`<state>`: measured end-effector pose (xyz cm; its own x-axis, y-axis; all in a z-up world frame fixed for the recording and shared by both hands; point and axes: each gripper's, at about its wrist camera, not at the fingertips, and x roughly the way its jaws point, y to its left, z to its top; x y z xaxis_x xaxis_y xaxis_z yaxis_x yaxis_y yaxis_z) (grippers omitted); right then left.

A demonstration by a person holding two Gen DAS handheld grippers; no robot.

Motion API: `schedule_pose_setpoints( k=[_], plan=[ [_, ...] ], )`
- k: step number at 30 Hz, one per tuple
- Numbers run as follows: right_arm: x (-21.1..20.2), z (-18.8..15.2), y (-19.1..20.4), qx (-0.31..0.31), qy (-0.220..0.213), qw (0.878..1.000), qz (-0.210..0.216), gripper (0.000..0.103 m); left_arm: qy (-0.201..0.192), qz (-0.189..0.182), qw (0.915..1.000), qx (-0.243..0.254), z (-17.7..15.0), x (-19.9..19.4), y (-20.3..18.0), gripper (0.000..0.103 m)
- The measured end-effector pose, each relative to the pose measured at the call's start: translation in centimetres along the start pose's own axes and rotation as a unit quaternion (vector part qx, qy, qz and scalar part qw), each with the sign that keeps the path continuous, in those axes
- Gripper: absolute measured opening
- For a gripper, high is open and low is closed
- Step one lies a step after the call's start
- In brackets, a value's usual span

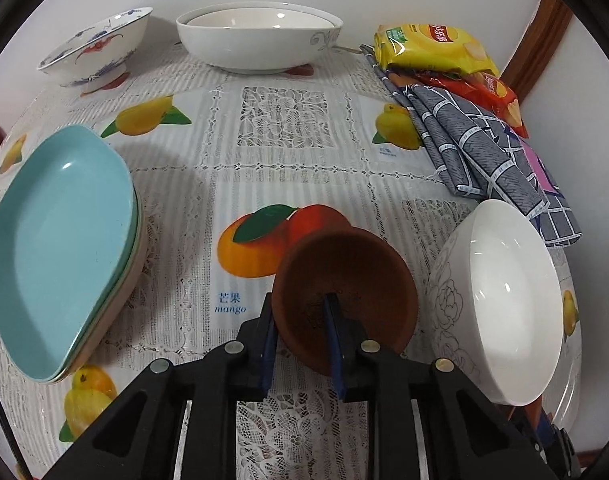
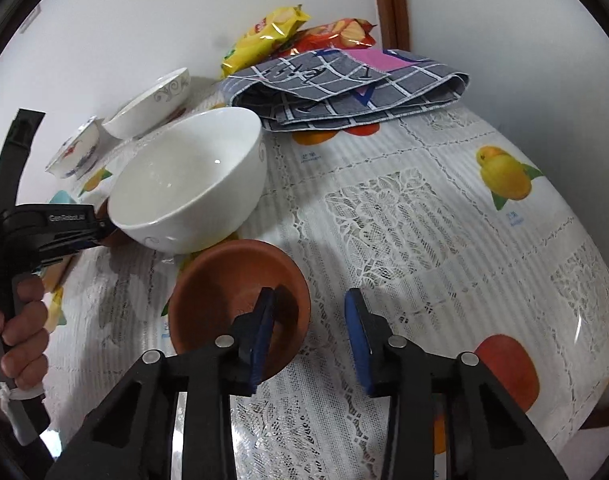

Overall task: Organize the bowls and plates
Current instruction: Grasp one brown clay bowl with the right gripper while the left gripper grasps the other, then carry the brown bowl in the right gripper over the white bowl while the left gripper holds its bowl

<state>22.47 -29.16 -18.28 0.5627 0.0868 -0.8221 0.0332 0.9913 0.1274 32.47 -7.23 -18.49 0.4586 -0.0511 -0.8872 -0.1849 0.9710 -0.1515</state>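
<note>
My left gripper (image 1: 302,340) is shut on the rim of a small brown clay bowl (image 1: 344,296), tilted above the tablecloth. A white bowl (image 1: 504,308) sits just to its right. My right gripper (image 2: 310,338) is open, its left finger inside a second brown clay bowl (image 2: 232,296) and its right finger outside the rim. The white bowl (image 2: 188,196) stands just behind that bowl. The left gripper (image 2: 48,232) shows at the left edge, held by a hand. Stacked teal plates (image 1: 60,248) lie at the left.
A large white bowl with another nested in it (image 1: 260,36) and a blue-and-red patterned bowl (image 1: 100,48) stand at the back by the wall. Snack bags (image 1: 436,48) and a folded grey checked cloth (image 1: 484,148) lie at the right. The fruit-print tablecloth (image 1: 284,152) covers the table.
</note>
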Motion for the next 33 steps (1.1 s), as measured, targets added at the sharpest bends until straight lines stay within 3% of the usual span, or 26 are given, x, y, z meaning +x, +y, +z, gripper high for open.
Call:
schedule_pose_setpoints(
  k=[2, 6, 10, 20, 24, 33],
  plan=[
    [0.0, 0.0, 0.4, -0.007, -0.002, 1.0, 0.005, 0.016, -0.004, -0.001, 1.0, 0.008, 0.0, -0.2, 0.1, 0.015],
    [0.0, 0.0, 0.7, 0.013, -0.006, 1.0, 0.005, 0.014, -0.001, -0.026, 0.9994, 0.021, -0.2, -1.1, 0.6, 0.008],
    [-0.9, -0.1, 1.0, 0.042, -0.014, 0.999, 0.0, 0.009, -0.001, -0.043, 0.9984, 0.037, -0.8, -2.3, 1.4, 0.007],
    [-4.2, -0.7, 3.7, 0.091, -0.03, 0.995, -0.042, 0.009, 0.002, -0.103, 0.9927, 0.063, -1.9, -6.0, 4.6, 0.007],
    [-6.0, -1.1, 5.4, 0.103, -0.039, 0.993, -0.047, 0.009, -0.009, -0.081, 0.9948, 0.061, -2.0, -7.8, 6.9, 0.007],
    [-10.0, -2.5, 8.6, 0.12, -0.069, 0.99, -0.041, 0.009, -0.01, -0.084, 0.9951, 0.05, -2.9, -10.6, 11.1, 0.007]
  ],
)
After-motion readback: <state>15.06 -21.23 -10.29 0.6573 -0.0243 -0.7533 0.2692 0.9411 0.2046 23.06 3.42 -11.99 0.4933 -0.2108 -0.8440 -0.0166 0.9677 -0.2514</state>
